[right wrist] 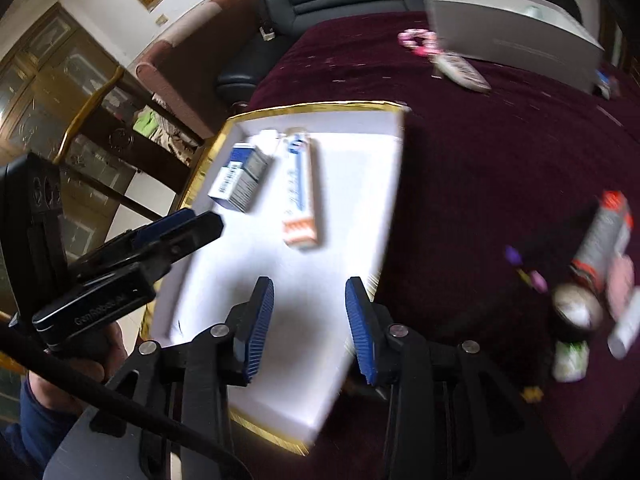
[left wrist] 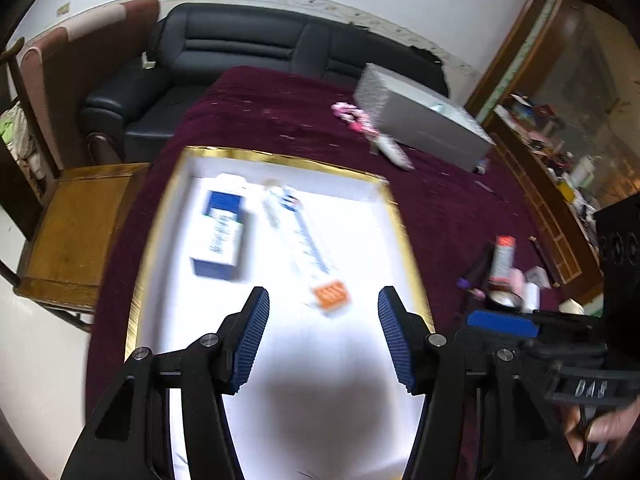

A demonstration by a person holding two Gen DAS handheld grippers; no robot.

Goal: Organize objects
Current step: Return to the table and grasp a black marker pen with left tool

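We judge the job partly done: in the white gold-rimmed tray [left wrist: 396,216], left of centre, lie a blue box [left wrist: 222,232] and a toothpaste box [left wrist: 304,240]. Both the left hand-held gripper [left wrist: 322,336] and the right hand-held gripper [right wrist: 310,324] stand spread, empty. At lower right, a red-capped bottle [right wrist: 604,236] and small containers [right wrist: 576,312] wait on the desk [right wrist: 480,160].

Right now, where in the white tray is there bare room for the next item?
The tray's near half is bare, from the orange-ended tube and blue box toward the left gripper. Its far end is taken by those two. The maroon cloth is crowded around the cluster of bottles.
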